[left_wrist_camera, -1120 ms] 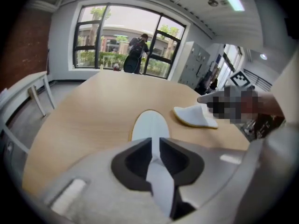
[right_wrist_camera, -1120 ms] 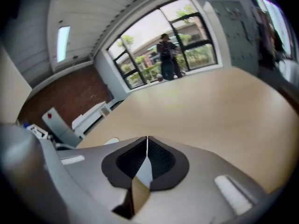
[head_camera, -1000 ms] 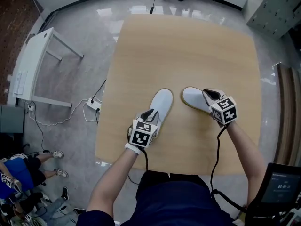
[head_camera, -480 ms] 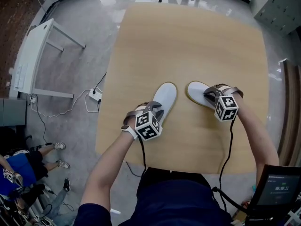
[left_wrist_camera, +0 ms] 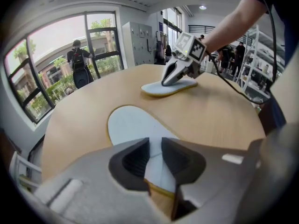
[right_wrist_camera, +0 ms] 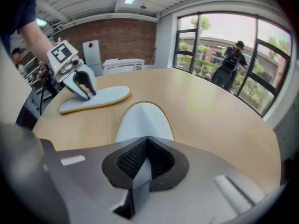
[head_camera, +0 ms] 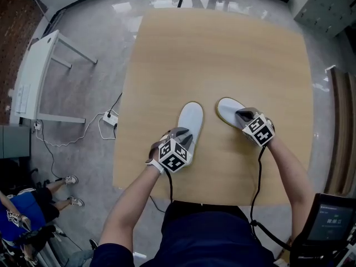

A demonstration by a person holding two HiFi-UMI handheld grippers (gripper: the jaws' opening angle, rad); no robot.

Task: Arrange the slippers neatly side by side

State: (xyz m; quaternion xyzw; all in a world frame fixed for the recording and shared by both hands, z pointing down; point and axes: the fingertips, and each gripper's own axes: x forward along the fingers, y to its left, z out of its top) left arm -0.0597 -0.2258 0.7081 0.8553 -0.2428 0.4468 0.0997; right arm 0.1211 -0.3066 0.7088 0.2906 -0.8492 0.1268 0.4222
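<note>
Two flat white slippers with yellow edges lie on the wooden table, toes pointing away from me. The left slipper lies nearly straight. My left gripper stands over its heel, jaws a narrow gap apart, the flat sole showing between them. The right slipper is angled with its toe to the left. My right gripper is shut on that slipper's heel, a thin white edge pinched between its pads.
A white side table stands on the floor at the left, with a power strip and cables near it. People's legs show at the lower left. A screen sits at the lower right. Grey lockers are at the top right.
My left gripper has turned and shifted at the left slipper's heel, and that slipper now lies straighter. The right gripper stays on the right slipper's heel.
</note>
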